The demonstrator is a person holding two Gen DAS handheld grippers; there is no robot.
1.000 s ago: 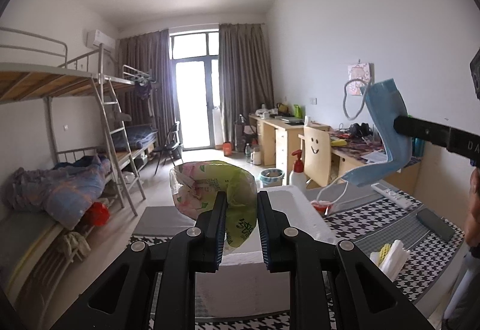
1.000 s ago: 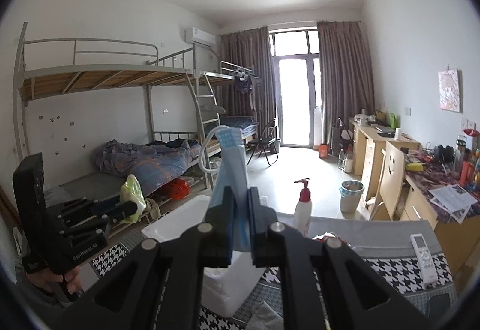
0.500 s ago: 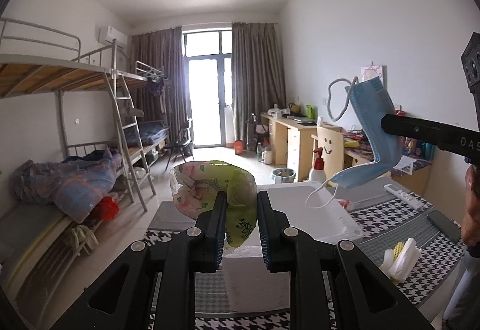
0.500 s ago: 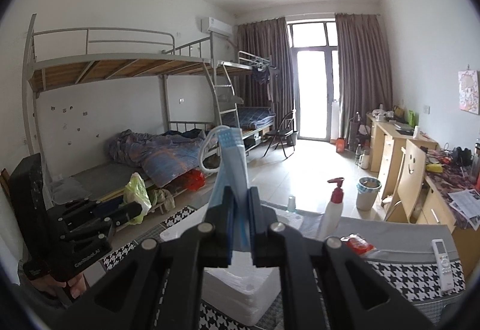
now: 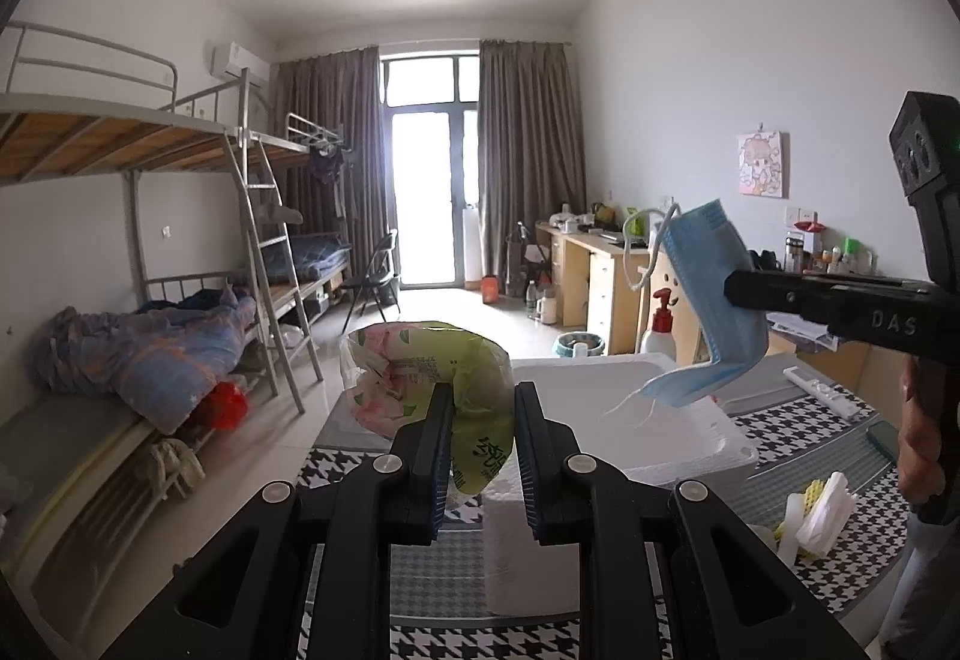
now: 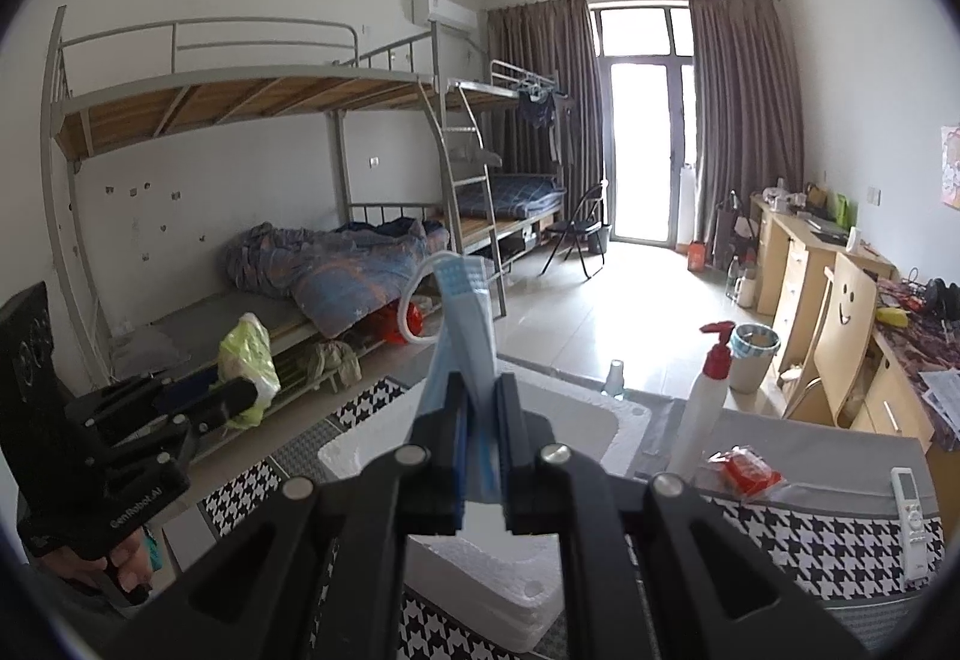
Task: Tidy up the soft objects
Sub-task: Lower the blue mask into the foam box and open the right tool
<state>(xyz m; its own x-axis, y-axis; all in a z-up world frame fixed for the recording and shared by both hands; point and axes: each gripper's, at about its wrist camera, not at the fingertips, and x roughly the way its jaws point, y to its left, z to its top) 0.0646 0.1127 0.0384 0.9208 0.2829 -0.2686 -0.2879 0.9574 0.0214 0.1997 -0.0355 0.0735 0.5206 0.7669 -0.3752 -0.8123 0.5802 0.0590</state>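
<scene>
Blue face mask [image 5: 717, 300] pinched in your right gripper [image 6: 480, 408], hanging over white foam box [image 5: 678, 456] near rim; left gripper [image 5: 477, 420] clamps green tissue pack [image 5: 432, 378], short of box's near-left corner.

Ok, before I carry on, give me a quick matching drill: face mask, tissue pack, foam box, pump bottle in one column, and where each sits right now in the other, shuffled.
Things:
1. blue face mask
2. green tissue pack
3. white foam box
4. red-capped pump bottle

Places:
A. on the table, open top, below both grippers
B. pinched in the left gripper
C. standing on the table beside the box
D. pinched in the right gripper

Pairs: 1-D, 2-B, 3-A, 4-C
</scene>
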